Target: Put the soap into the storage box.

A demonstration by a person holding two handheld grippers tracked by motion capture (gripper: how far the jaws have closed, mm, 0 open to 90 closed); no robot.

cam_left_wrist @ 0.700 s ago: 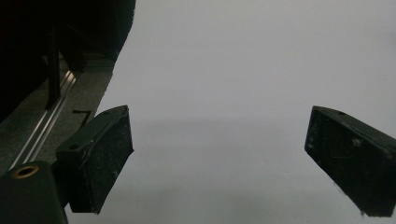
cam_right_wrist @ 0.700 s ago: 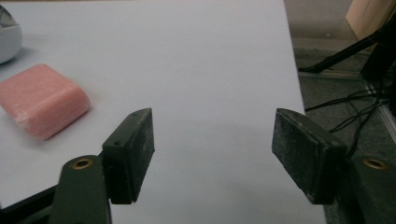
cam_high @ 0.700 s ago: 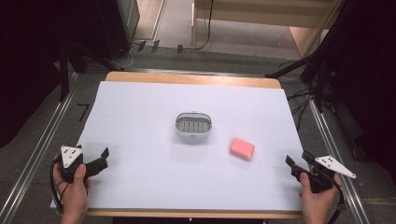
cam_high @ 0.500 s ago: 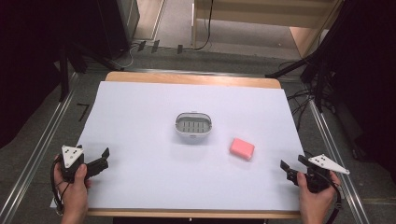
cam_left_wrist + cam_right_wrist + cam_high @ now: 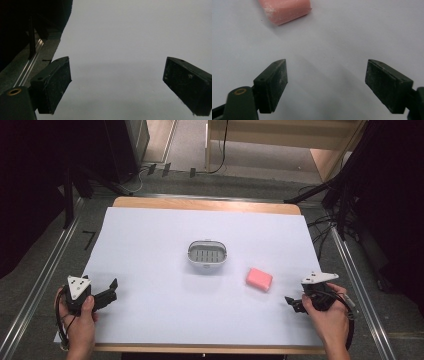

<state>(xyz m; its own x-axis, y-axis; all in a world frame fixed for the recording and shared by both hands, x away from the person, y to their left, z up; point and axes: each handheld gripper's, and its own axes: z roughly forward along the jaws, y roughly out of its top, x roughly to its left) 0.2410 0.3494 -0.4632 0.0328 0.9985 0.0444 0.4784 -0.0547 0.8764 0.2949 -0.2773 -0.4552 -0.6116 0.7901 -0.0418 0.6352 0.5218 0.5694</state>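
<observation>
High view overhead, facing forward and down, right gripper view close over table (image 5: 150, 245), both catching pink block (image 5: 284, 10)

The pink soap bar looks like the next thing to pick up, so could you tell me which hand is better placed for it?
The right. Its tool sits open just beside the pink soap bar, which lies ahead of its jaws; the left tool is across the table.
</observation>
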